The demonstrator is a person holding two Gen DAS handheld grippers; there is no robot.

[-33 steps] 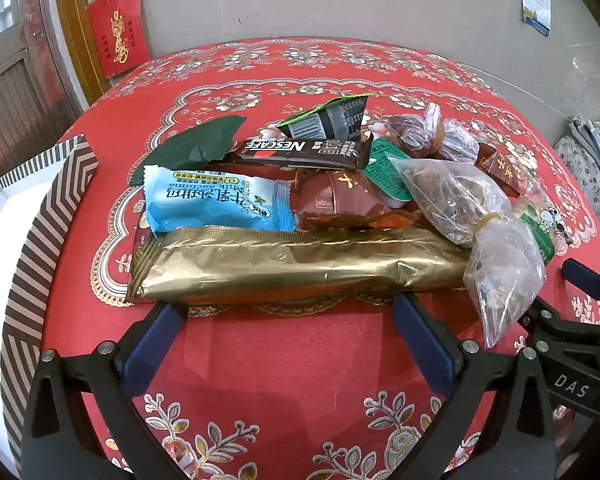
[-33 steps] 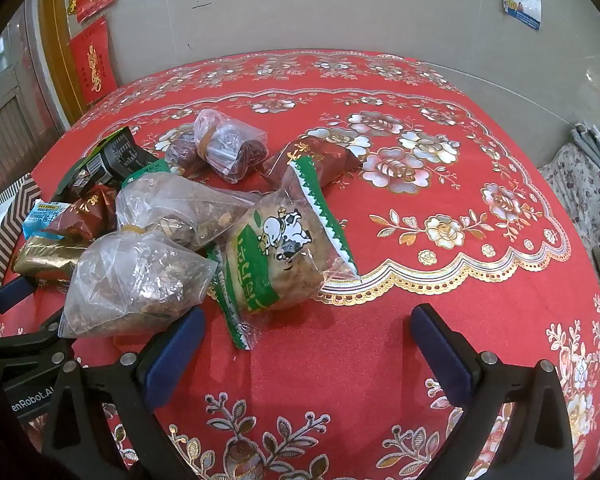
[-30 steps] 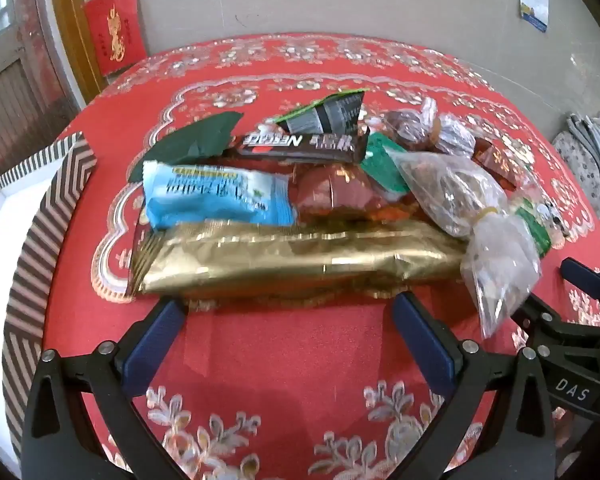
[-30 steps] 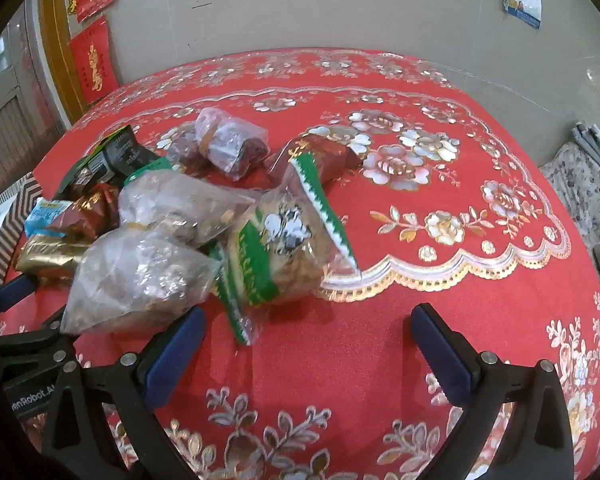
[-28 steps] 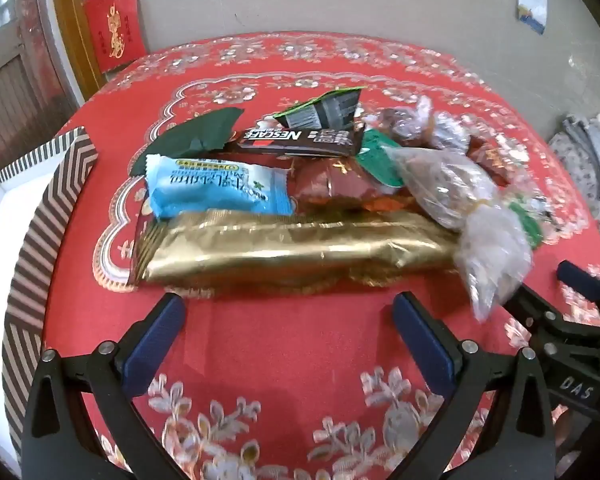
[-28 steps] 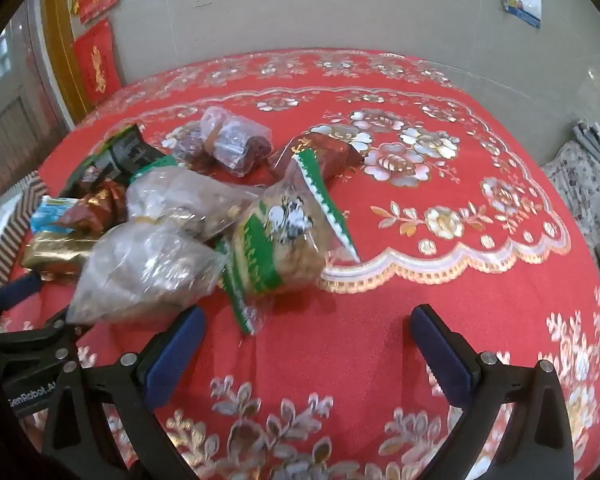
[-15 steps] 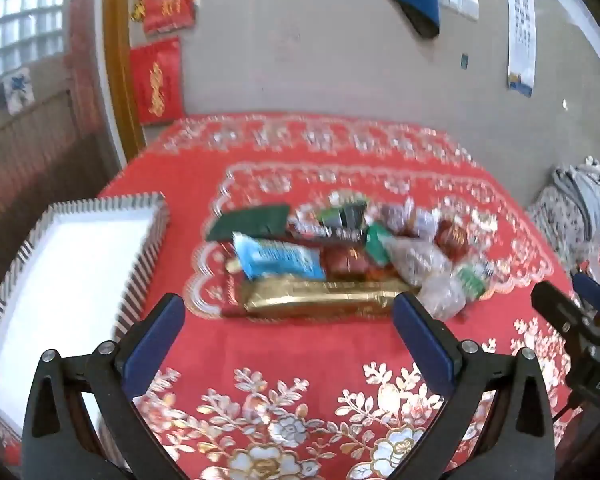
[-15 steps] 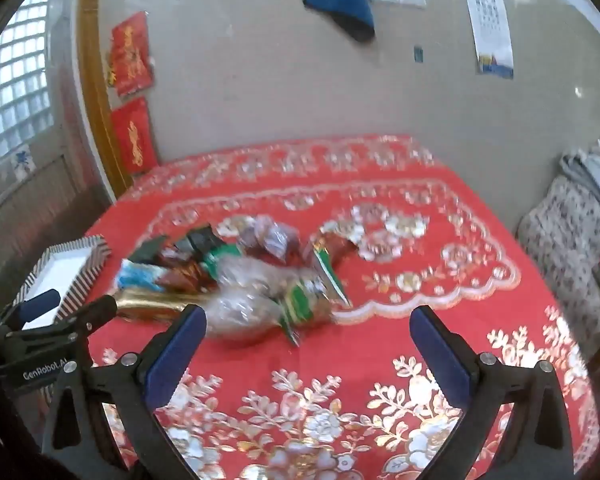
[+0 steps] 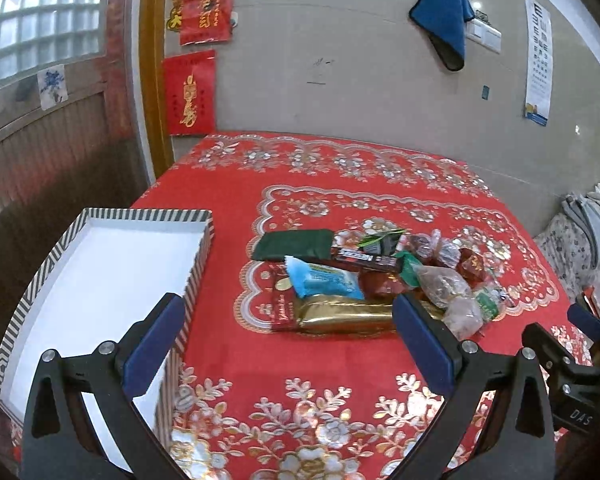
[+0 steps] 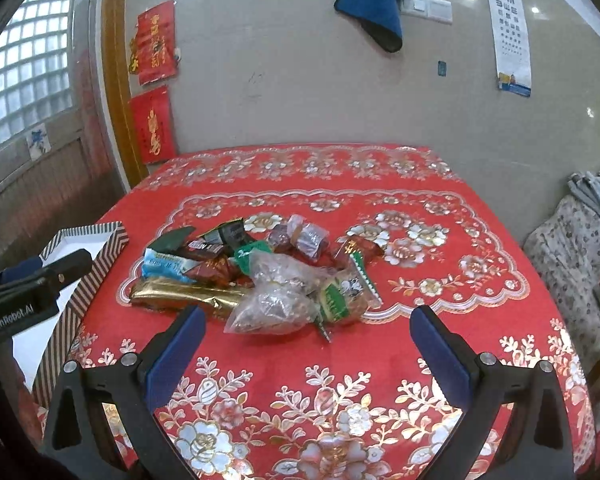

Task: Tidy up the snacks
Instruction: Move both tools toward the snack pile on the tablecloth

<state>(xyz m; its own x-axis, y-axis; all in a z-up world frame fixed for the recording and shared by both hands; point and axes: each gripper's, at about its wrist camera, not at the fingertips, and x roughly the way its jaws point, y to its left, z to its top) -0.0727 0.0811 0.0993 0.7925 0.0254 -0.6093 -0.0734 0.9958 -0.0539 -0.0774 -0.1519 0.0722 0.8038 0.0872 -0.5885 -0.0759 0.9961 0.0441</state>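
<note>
A heap of snacks lies on the red flowered tablecloth (image 9: pixel 300 364): a long gold packet (image 9: pixel 348 314), a light blue packet (image 9: pixel 322 280), a dark green packet (image 9: pixel 292 245), a Nescafe bar (image 9: pixel 366 258), clear bags of nuts (image 10: pixel 272 308) and a green-and-white bag (image 10: pixel 342 294). At the table's left edge sits a striped box (image 9: pixel 198 264) with a bare white inside. My left gripper (image 9: pixel 288 344) hangs open, above and short of the heap. My right gripper (image 10: pixel 306 350) is open too, pulled back from the clear bags. Neither holds anything.
The table stands against a grey wall with red paper hangings (image 9: pixel 188 92), a blue cloth (image 10: pixel 374 8) and an eye chart (image 10: pixel 508 28). A wooden door frame (image 9: pixel 152 80) is at the left. A patterned cushion with folded cloth (image 10: pixel 580 224) sits at the right.
Both grippers have pulled up and back from the snack heap, so the whole table and the striped box now show. The snacks have not moved. Both grippers stayed open.
</note>
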